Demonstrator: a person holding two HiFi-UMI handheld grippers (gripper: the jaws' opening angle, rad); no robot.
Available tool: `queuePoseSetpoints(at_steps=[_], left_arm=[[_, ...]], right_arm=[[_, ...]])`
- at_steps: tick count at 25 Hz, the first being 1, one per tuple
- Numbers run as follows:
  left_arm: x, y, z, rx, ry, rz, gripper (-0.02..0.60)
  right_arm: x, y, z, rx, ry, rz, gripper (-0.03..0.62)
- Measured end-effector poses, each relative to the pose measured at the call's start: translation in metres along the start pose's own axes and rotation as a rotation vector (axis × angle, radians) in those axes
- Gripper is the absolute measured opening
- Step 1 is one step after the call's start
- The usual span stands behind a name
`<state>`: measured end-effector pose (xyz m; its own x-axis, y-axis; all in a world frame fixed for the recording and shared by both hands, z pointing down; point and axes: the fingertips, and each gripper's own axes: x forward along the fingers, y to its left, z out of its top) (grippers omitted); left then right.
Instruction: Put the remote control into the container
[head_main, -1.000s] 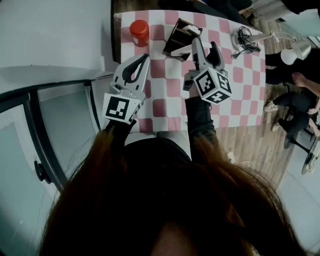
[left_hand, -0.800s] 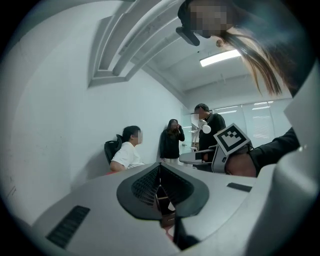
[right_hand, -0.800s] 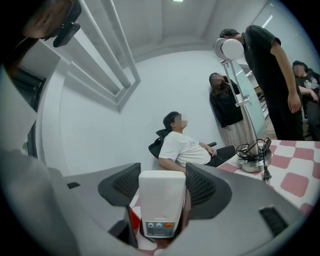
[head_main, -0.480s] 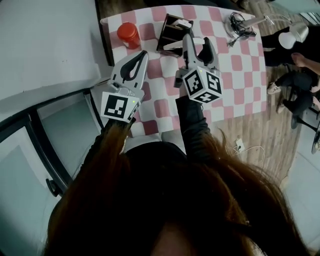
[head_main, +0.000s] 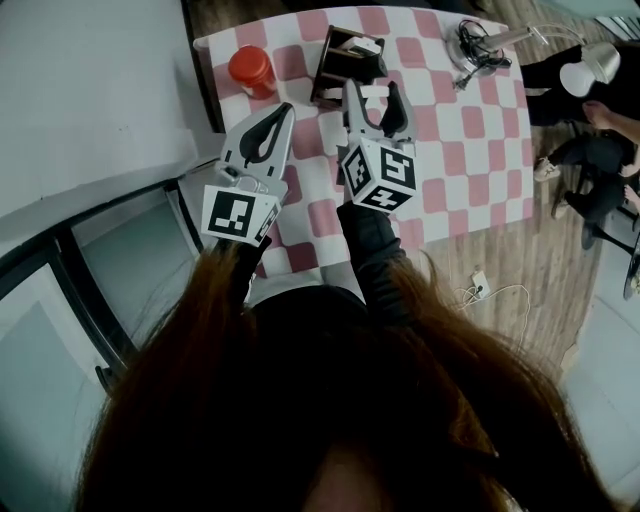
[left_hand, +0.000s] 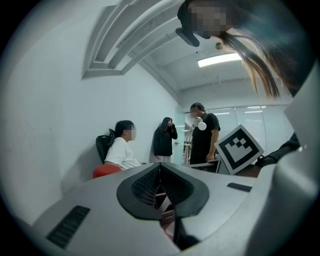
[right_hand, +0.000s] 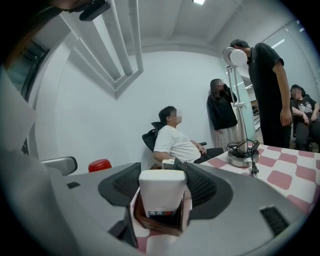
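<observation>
Worktop (head_main: 480, 130) fills the top of the head view, covered in a pink-and-white checked cloth, with wood floor (head_main: 520, 260) off to its right. A few people (right_hand: 175, 140) are around the far side in my gripper views, one seated in a chair and the others standing.

My left gripper (head_main: 283, 112) hangs over the near-left part of the cloth. Its jaws are pressed together, tips touching, with nothing between them. My right gripper (head_main: 372, 98) is further in, with its jaws clamped on the white remote control (right_hand: 162, 192), one jaw on each long side.

A desk lamp (head_main: 585, 75) leans out past the far-right corner, and its base sits on the cloth in a tangle of black cable (head_main: 480, 55).

The container (head_main: 335, 65) is a dark brown box near the far edge of the worktop, split into compartments. A red-lidded jar (head_main: 250, 68) stands to its left, not touching it.

In the right gripper view the remote stands upright. Its lower end, the bit with the coloured buttons, is down inside the near compartment with brown walls around it. Can't tell if it's touching the bottom. Another small white thing (head_main: 366, 46) sticks out of the container's far end.
</observation>
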<state>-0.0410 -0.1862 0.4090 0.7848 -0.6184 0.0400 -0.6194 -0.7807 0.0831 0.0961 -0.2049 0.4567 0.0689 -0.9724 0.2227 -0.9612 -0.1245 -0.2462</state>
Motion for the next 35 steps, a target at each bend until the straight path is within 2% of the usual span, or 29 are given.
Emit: queuePoseSetpoints(at_steps=[5,10,14,17,18,19,21,35], left_arm=[[0.000,0.005,-0.001,-0.012,-0.003,0.010,0.009],[0.001,0.007,0.000,-0.018,-0.008,0.016,0.009],[0.001,0.011,0.003,-0.014,-0.016,0.023,0.009],[-0.001,0.015,0.004,-0.017,-0.016,0.033,0.009],[-0.001,0.016,0.004,-0.018,-0.017,0.035,0.009],[-0.001,0.017,0.005,-0.018,-0.019,0.036,0.009],[-0.001,0.017,0.006,-0.017,-0.026,0.037,0.009],[-0.008,0.016,0.022,-0.001,-0.062,0.041,0.009]], right_arm=[[0.006,0.004,-0.004,-0.038,0.020,0.014,0.270],[0.016,0.018,0.000,-0.162,0.055,0.089,0.270],[0.017,0.018,0.017,-0.206,0.006,0.090,0.270],[0.018,0.013,0.029,-0.174,-0.033,0.096,0.265],[0.019,0.011,0.033,-0.162,-0.044,0.104,0.220],[0.019,0.009,0.036,-0.155,-0.054,0.110,0.123],[0.020,0.007,0.039,-0.153,-0.064,0.124,0.032],[-0.013,0.012,0.074,-0.137,-0.194,0.201,0.017]])
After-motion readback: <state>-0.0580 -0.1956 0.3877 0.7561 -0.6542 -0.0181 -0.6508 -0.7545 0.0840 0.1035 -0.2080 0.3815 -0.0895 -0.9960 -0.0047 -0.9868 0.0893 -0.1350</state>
